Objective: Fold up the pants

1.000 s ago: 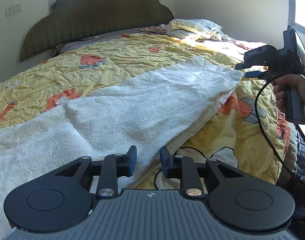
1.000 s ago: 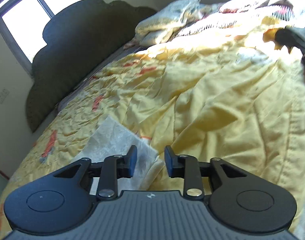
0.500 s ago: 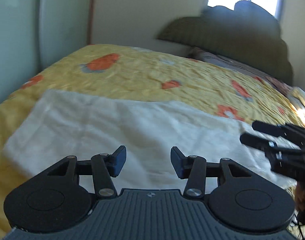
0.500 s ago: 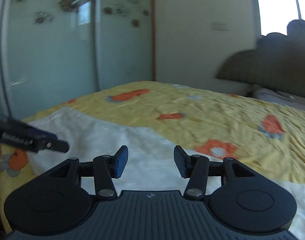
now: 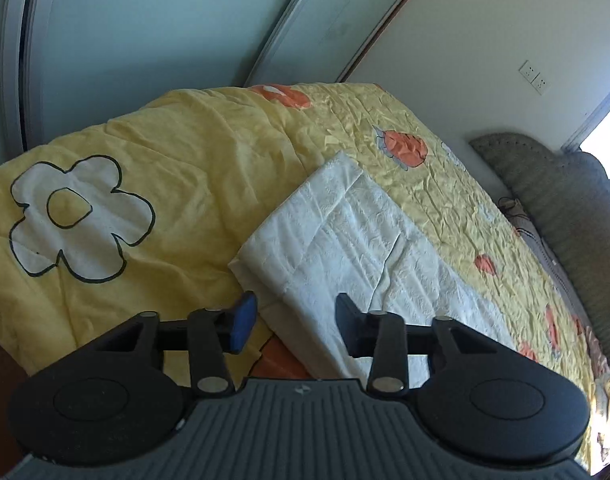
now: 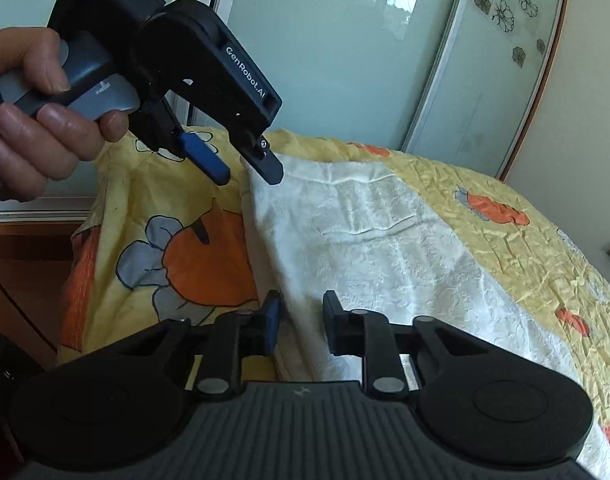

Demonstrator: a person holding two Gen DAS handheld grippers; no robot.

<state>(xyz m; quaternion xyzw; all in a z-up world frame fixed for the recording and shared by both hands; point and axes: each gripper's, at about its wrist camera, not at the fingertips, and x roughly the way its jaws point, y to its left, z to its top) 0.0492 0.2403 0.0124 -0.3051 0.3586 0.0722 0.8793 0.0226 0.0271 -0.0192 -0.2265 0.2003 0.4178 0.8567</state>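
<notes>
White pants (image 5: pixel 357 248) are lying spread flat on a yellow flowered quilt (image 5: pixel 145 168) that is covering the bed, running from the middle of the left wrist frame down toward its lower right. One end of the garment is sitting at the quilt's near edge, where the cover is drooping over the side of the bed. The left gripper (image 5: pixel 295 322) is hovering low in the frame with its jaws parted wide, holding nothing, the cloth's lower corner showing in the gap between its fingers. In the right wrist view, the pants (image 6: pixel 385 240) are filling the center, and the right gripper (image 6: pixel 299 328) is poised at the bottom with its jaws open and empty above the fabric's near edge. At upper left of that frame, a hand (image 6: pixel 37 120) is gripping the handle of the left gripper (image 6: pixel 245 168), whose tips are pointing down at the garment's far corner. Pale glass wardrobe doors (image 6: pixel 345 60) are standing behind the bed.
</notes>
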